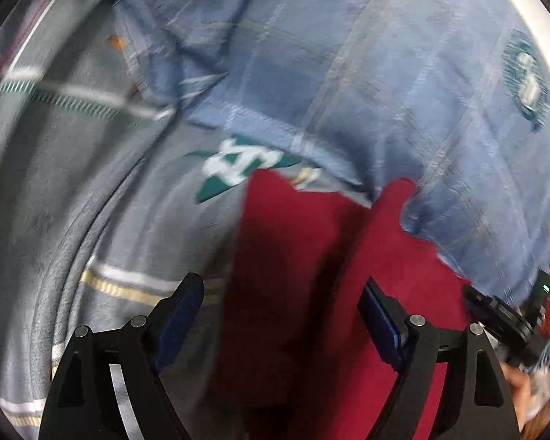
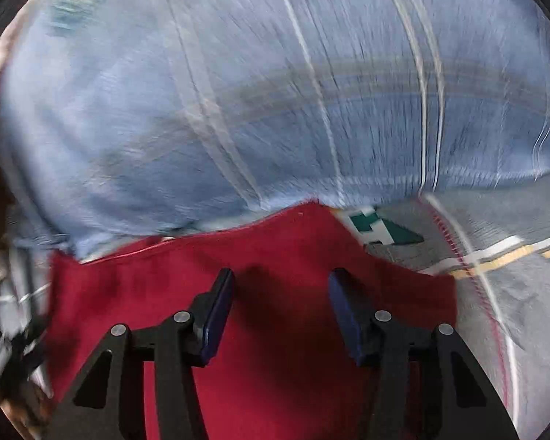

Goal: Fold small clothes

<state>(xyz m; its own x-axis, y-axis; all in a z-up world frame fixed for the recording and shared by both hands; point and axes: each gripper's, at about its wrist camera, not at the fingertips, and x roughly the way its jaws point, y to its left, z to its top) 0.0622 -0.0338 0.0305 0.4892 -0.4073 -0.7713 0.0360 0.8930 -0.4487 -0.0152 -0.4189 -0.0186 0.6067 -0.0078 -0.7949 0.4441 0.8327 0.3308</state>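
A dark red cloth (image 1: 293,275) lies on top of other clothes and fills the lower middle of the left wrist view. My left gripper (image 1: 280,286) is open just above it, with its jaws wide apart and nothing between them. The red cloth (image 2: 275,256) also fills the lower part of the right wrist view. My right gripper (image 2: 280,278) is open over it, empty. Both views are blurred by motion.
A light blue plaid garment (image 1: 403,73) with a teal round patch (image 1: 526,77) lies beyond the red cloth; it also shows in the right wrist view (image 2: 238,91). A grey garment (image 1: 55,201) with a green and white print (image 1: 238,165) lies beside it. The other gripper (image 1: 502,319) shows at the right edge.
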